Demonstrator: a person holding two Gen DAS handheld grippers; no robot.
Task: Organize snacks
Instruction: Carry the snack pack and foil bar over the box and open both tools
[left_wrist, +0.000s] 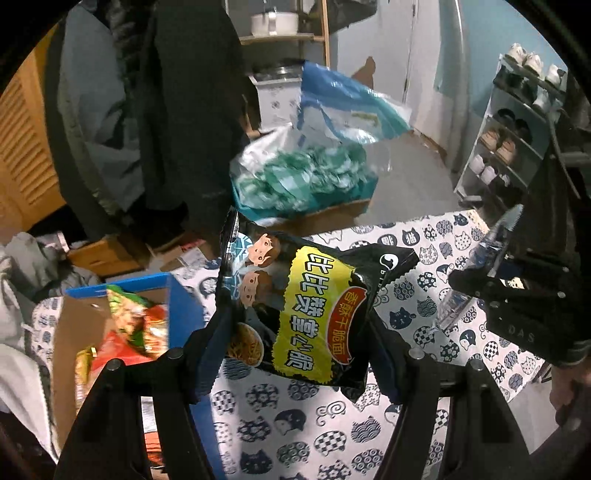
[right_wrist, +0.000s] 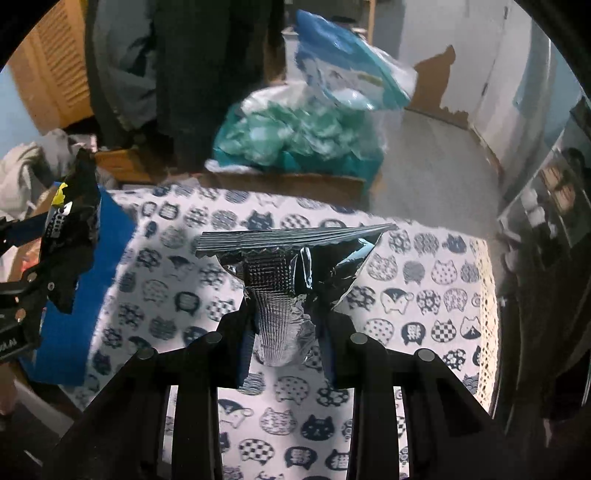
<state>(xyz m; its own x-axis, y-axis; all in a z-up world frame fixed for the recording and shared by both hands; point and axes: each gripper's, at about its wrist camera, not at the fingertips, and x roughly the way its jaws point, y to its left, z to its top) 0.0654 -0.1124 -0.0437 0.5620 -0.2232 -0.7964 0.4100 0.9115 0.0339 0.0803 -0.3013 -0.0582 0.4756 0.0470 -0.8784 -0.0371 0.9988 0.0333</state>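
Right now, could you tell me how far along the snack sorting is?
Done: a red and green snack packet already lies in the blue-edged cardboard box. In hand: the left gripper clamps a black and yellow crispy noodle packet, and the right gripper is shut on a silver foil packet, both lifted off the cat-print tablecloth. Left: placing these two; no other loose snacks show on the cloth.

Both claws (left_wrist: 295, 354) (right_wrist: 286, 332) clamped, angled downward

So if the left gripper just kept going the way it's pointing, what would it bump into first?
Probably the cat-print tablecloth. The left gripper, holding the black snack packet, slants down toward it; depth is unclear.
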